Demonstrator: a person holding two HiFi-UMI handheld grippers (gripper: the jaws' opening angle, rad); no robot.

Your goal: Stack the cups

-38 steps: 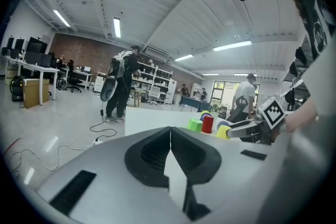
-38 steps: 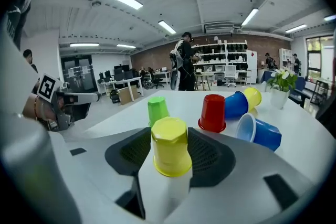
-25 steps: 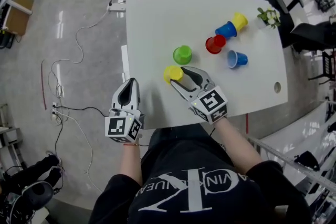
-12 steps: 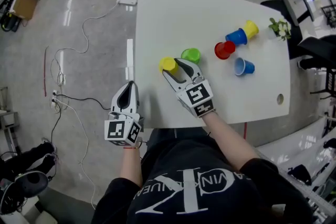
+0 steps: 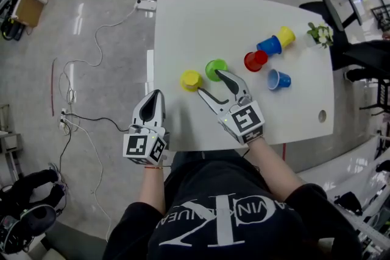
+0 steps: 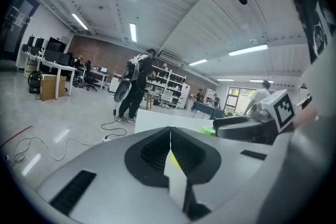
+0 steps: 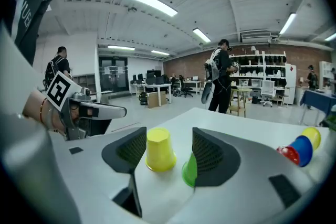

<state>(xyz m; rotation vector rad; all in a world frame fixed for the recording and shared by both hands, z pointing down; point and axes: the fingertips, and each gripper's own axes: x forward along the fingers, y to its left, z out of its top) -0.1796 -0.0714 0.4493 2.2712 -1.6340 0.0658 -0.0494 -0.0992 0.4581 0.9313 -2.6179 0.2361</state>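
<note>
An upside-down yellow cup (image 5: 191, 80) stands on the white table (image 5: 201, 21), just left of a green cup (image 5: 215, 69). My right gripper (image 5: 210, 83) sits just behind them with its jaws opening; the pads do not touch either cup. In the right gripper view the yellow cup (image 7: 159, 150) stands free between and ahead of the jaws of my right gripper (image 7: 168, 145), and the green cup (image 7: 189, 169) is partly hidden by the right jaw. My left gripper (image 5: 150, 108) rests shut at the table's left front edge, holding nothing. In its own view, the left gripper (image 6: 169, 136) shows its jaws together.
A red cup (image 5: 254, 61), a blue cup (image 5: 269, 45) and another yellow cup (image 5: 285, 36) lie in a row at the far right, with a second blue cup (image 5: 277, 79) nearer. A small plant (image 5: 321, 35) stands at the right edge. Cables and a power strip (image 5: 146, 4) lie on the floor.
My right gripper held the yellow cup before; its jaws have now spread and drawn back slightly, leaving the cup standing beside the green one. The left gripper has hardly moved.
</note>
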